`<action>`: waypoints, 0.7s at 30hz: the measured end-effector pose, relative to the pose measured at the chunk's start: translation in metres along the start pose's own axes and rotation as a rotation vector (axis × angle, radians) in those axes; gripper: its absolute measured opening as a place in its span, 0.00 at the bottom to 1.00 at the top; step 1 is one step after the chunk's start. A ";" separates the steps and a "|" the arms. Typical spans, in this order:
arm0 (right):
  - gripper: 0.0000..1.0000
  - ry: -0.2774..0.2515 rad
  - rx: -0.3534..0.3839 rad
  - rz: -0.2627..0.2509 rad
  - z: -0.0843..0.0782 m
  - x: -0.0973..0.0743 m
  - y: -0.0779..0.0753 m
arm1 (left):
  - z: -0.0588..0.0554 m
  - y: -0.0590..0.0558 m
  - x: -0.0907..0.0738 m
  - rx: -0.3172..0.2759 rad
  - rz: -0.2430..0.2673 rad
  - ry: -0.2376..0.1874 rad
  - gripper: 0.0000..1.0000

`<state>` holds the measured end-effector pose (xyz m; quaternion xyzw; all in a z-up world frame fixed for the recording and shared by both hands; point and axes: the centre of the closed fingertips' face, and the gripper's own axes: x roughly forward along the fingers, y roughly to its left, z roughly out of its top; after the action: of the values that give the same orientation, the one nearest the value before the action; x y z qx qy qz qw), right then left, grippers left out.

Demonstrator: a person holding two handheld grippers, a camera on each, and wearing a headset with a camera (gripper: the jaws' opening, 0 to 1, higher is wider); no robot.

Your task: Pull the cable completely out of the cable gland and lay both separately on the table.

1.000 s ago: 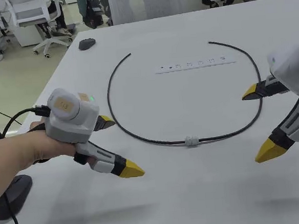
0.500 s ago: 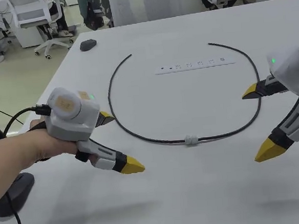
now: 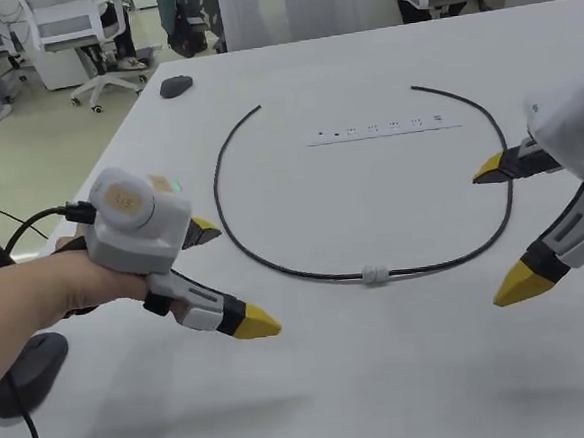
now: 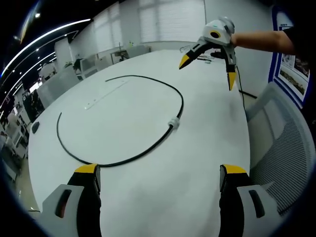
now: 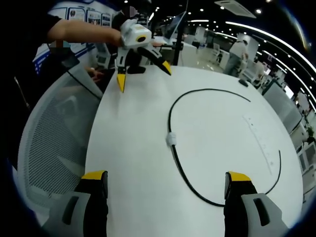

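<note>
A long black cable (image 3: 216, 187) lies in an open loop on the white table (image 3: 403, 372). Its small white cable gland (image 3: 375, 272) sits threaded on the near part of the loop. My left gripper (image 3: 231, 276) hovers open at the near left of the loop, a little left of the gland. My right gripper (image 3: 503, 227) hovers open by the loop's right side. In the left gripper view the gland (image 4: 173, 123) lies ahead of the left gripper (image 4: 160, 169), with the right gripper (image 4: 207, 71) beyond. The right gripper view has the gland (image 5: 171, 139) ahead of the right gripper (image 5: 166, 176) and the left gripper (image 5: 143, 76) beyond.
A white power strip (image 3: 381, 129) lies inside the loop's far side. At the far left corner of the table rests a dark mouse (image 3: 175, 85). A black stand base (image 3: 27, 373) sits off the table's left edge, and office chairs (image 3: 79, 43) stand behind.
</note>
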<state>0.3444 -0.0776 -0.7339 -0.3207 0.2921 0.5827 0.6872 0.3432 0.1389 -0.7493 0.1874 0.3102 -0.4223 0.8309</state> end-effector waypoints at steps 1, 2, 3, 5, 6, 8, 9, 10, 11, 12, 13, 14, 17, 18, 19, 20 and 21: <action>1.00 0.001 -0.003 0.003 0.000 0.001 0.001 | 0.000 0.000 0.001 -0.001 0.000 0.000 1.00; 1.00 0.001 -0.001 0.008 0.000 0.004 0.001 | -0.001 -0.001 0.002 -0.005 -0.003 -0.003 1.00; 1.00 -0.001 0.002 0.012 0.000 0.005 0.002 | -0.001 -0.001 0.002 -0.007 -0.005 -0.004 1.00; 1.00 -0.007 0.010 0.016 0.000 0.010 0.003 | -0.003 -0.003 0.005 -0.013 -0.009 -0.003 1.00; 1.00 -0.013 0.019 0.019 0.001 0.013 0.004 | -0.003 -0.006 0.006 -0.017 -0.013 -0.009 1.00; 1.00 -0.026 0.032 0.027 0.002 0.017 0.006 | -0.003 -0.008 0.008 -0.021 -0.019 -0.017 1.00; 1.00 -0.029 0.034 0.032 0.002 0.019 0.007 | -0.004 -0.009 0.009 -0.020 -0.022 -0.018 1.00; 1.00 -0.030 0.034 0.037 0.001 0.021 0.008 | -0.006 -0.009 0.011 -0.020 -0.024 -0.015 1.00; 1.00 -0.026 0.037 0.046 0.000 0.025 0.008 | -0.008 -0.009 0.013 -0.017 -0.023 -0.007 1.00; 0.99 -0.024 0.035 0.049 -0.002 0.028 0.008 | -0.013 -0.006 0.014 0.000 -0.011 0.017 1.00; 0.99 -0.023 0.034 0.051 -0.002 0.031 0.008 | -0.017 -0.004 0.016 0.026 0.002 0.037 1.00; 0.99 -0.024 0.041 0.056 -0.003 0.033 0.007 | -0.018 -0.004 0.018 0.031 0.000 0.035 1.00; 0.99 -0.050 0.059 0.072 0.001 0.041 0.007 | -0.018 -0.008 0.021 0.009 -0.015 0.030 1.00; 0.99 -0.053 0.059 0.075 0.001 0.043 0.006 | -0.016 -0.009 0.022 0.009 -0.018 0.024 1.00; 0.99 -0.056 0.061 0.077 0.001 0.045 0.006 | -0.015 -0.011 0.023 0.015 -0.022 0.020 1.00; 0.99 -0.060 0.066 0.081 0.002 0.048 0.004 | -0.014 -0.012 0.025 0.023 -0.026 0.018 1.00; 0.99 -0.062 0.074 0.085 0.002 0.052 0.003 | -0.013 -0.012 0.027 0.024 -0.030 0.017 1.00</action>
<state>0.3496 -0.0443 -0.7733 -0.2643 0.3054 0.6096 0.6821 0.3408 0.1241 -0.7774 0.1961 0.3147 -0.4366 0.8197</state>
